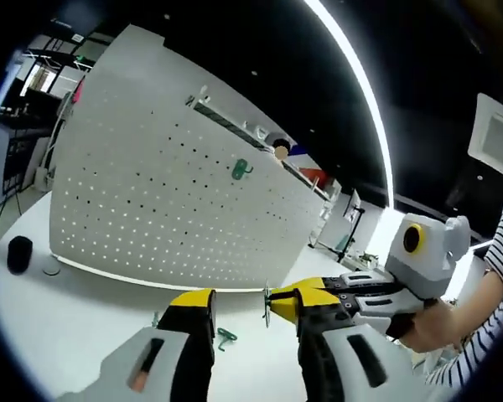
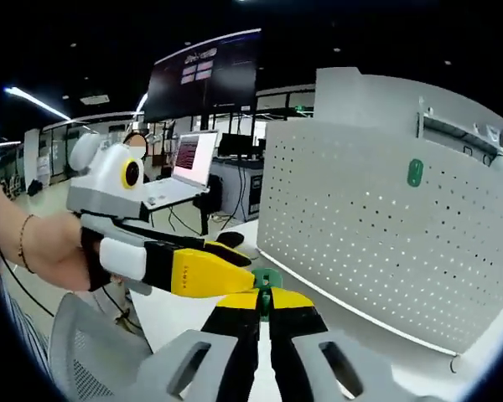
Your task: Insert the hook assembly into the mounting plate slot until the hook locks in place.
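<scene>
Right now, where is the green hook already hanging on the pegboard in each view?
Left gripper view: green hook sits upper centre on the white pegboard, below the top rail.
Right gripper view: it sits upper right on the pegboard, also under the rail.
Shared landmark: the pegboard's top rail.
</scene>
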Available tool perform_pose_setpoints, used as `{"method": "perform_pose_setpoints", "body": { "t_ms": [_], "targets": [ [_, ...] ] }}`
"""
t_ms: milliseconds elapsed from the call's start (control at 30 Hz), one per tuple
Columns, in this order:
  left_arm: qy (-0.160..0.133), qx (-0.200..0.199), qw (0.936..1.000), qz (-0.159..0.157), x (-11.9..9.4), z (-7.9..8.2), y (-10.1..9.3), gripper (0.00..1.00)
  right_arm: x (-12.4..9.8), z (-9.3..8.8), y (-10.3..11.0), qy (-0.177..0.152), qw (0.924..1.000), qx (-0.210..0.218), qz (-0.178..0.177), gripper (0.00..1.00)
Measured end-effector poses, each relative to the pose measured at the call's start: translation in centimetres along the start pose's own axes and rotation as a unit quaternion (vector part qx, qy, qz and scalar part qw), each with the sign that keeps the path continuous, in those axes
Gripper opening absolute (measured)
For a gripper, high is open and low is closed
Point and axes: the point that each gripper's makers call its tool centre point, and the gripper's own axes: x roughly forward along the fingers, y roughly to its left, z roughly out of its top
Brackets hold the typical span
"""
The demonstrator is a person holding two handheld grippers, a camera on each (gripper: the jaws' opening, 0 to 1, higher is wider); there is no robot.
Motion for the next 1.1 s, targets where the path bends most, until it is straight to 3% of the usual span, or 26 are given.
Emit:
{"method": "perform_pose_setpoints", "body": {
  "t_ms": [300, 567, 867, 1100],
  "targets": [
    [0.002, -0.004, 0.9999, 0.014, -1.7, -0.6, 0.7, 0.58, 0.6, 0.5, -0.2, -0.016, 0.9998, -0.011, -0.006, 0.00],
    [0.029, 0.017, 0.9991, 0.025, -1.9, -3.3, 0.2, 0.75, 0.9, 1.2, -0.2, -0.033, 0.9994, -0.011, -0.008, 0.00],
    [0.042, 0.024, 0.9978, 0.045, -2.3, -5.5, 0.6, 0.84, 1.2, 1.3, -0.2, -0.045, 0.9988, -0.008, -0.018, 0.00],
    [0.058, 0.038, 0.9961, 0.055, -2.5, -6.7, 1.0, 0.90, 1.3, 2.1, -1.9, -0.063, 0.9965, -0.004, -0.056, 0.00]
  ]
}}
